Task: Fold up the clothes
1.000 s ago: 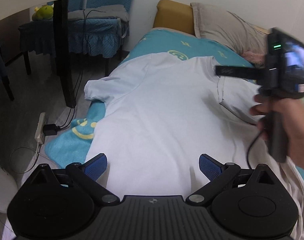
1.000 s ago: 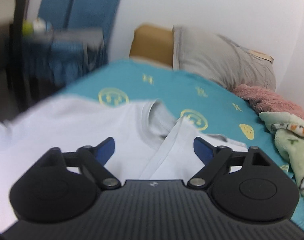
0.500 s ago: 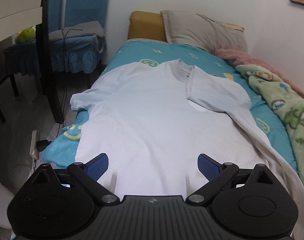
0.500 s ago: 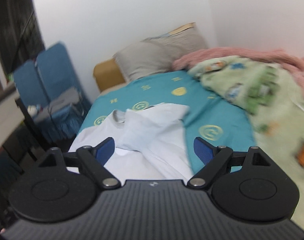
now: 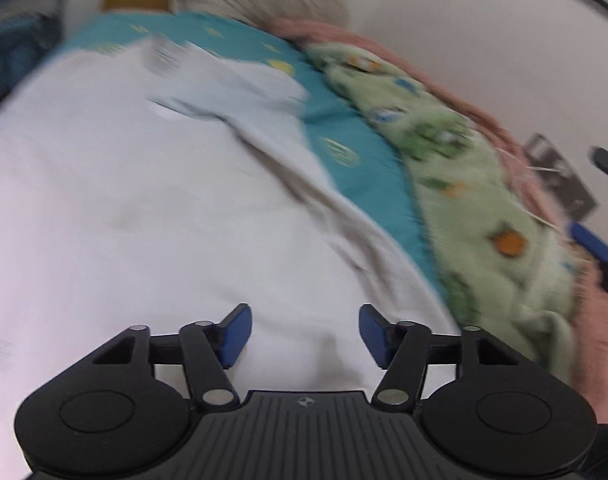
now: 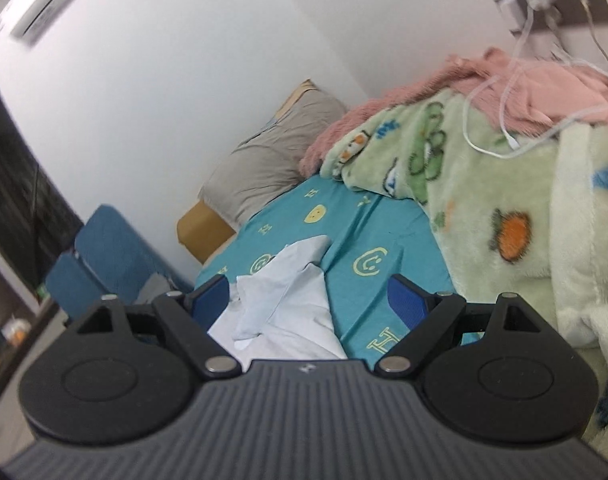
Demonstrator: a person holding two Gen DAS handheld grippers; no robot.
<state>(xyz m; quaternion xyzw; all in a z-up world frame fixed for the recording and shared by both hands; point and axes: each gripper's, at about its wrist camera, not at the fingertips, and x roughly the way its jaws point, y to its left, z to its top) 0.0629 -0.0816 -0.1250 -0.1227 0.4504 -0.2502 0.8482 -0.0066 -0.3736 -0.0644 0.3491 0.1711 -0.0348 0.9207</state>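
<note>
A white T-shirt (image 5: 144, 200) lies spread on the teal bed sheet (image 5: 368, 168), its right sleeve folded in over the chest. My left gripper (image 5: 304, 338) is open and empty, low over the shirt's lower right part; the view is blurred. My right gripper (image 6: 308, 302) is open and empty, raised above the bed's right side; the folded sleeve (image 6: 288, 292) of the shirt shows between its fingers, farther off. The right gripper's blue finger (image 5: 592, 240) shows at the right edge of the left wrist view.
A green patterned blanket (image 6: 484, 208) and a pink blanket (image 6: 544, 80) are heaped along the bed's right side, with white cables (image 6: 504, 92) on them. A grey pillow (image 6: 272, 164) lies at the headboard. A blue chair (image 6: 104, 256) stands left of the bed.
My left gripper swung right and came lower over the shirt. My right gripper lifted and pulled back to the bed's right side. Both stayed open.
</note>
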